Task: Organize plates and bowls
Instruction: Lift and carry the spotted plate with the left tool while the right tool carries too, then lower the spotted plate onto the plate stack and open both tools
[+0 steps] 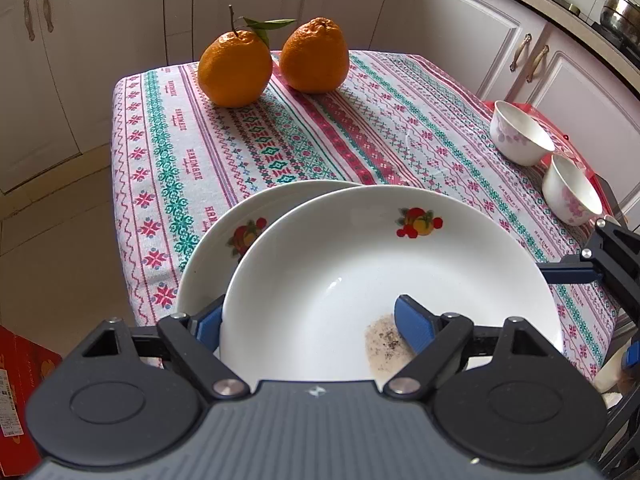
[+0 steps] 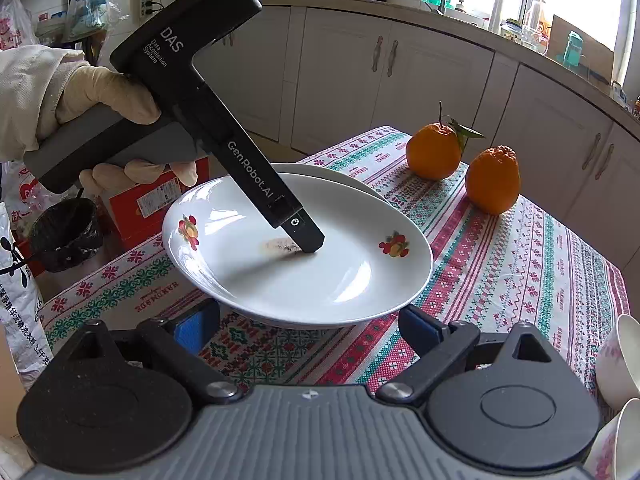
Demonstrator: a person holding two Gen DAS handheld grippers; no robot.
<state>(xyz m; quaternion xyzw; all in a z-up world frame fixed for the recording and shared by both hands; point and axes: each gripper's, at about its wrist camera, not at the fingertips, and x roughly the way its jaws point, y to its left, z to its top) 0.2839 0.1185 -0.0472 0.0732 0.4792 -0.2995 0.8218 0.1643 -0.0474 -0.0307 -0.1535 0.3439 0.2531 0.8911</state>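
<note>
A white plate with fruit prints tilts over a second matching plate at the near left corner of the table. My left gripper is shut on the upper plate: one blue pad lies inside by a brown stain, the other outside under the rim. In the right wrist view its upper finger presses into that plate, held by a gloved hand. My right gripper stands open just short of the plate's near rim, holding nothing. Two small flowered bowls stand at the table's right edge.
Two oranges sit at the far end of the patterned tablecloth. White cabinets ring the table. On the floor to the left are a red box and a black bin.
</note>
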